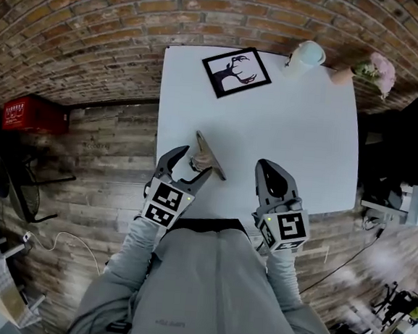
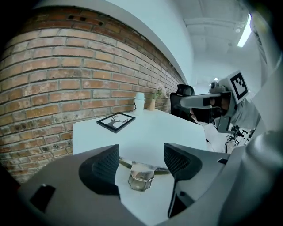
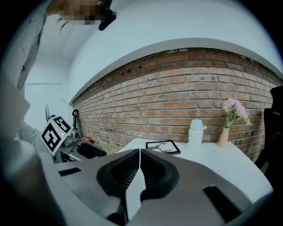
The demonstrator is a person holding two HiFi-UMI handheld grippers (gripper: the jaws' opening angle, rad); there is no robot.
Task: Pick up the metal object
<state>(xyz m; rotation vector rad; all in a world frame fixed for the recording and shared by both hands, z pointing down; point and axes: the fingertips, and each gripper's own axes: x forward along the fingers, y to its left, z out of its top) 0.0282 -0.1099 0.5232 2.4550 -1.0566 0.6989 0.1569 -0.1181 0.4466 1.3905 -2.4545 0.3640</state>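
I'm closing in for the grasp. My left gripper [image 2: 141, 161] has its jaws wide apart and empty, framing the metal object [image 2: 140, 178] on the counter [image 1: 292, 133]. Next I should lower and squeeze. The jaws of my right gripper [image 3: 139, 167] are together, holding nothing.

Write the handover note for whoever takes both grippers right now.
Left gripper: open, with the metal object between and just ahead of its jaws. The pads are not pressing on it.
Right gripper: shut, empty, over the near edge of the table.
Metal object: lying on the white table, near its front edge, on the left.
Done: left gripper lined up on the object.
Left: close on it and lift.
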